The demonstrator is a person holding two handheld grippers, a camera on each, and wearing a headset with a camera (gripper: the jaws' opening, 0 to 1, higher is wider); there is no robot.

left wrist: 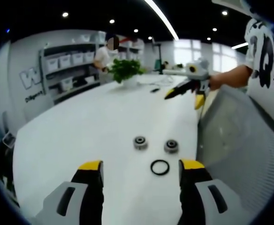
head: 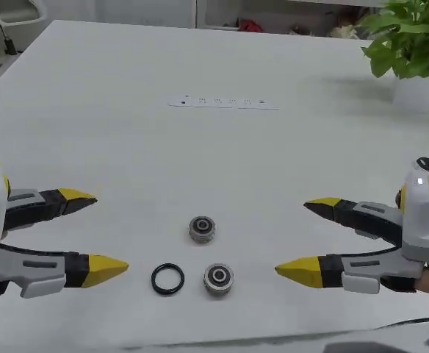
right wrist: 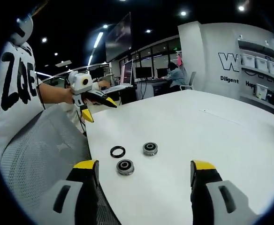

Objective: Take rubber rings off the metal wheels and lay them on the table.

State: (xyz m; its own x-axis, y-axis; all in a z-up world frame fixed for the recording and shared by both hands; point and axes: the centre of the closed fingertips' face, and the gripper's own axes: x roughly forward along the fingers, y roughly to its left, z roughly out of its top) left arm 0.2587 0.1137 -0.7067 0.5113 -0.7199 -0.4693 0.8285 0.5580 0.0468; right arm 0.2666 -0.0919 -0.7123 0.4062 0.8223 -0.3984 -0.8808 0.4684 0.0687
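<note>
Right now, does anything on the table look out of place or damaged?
Nothing stands out: a rubber ring lies flat beside two metal wheels; the left gripper and right gripper hang open, clear of them.

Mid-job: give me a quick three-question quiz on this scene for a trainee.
1. How many metal wheels stand on the table?
2. True or false: the left tool is shut on the rubber ring.
3. The rubber ring lies: A) around a wheel; B) flat on the table beside the nearer wheel; C) upright against a wheel.
Key: 1) two; 2) false, the left tool is open and empty; 3) B.
</note>
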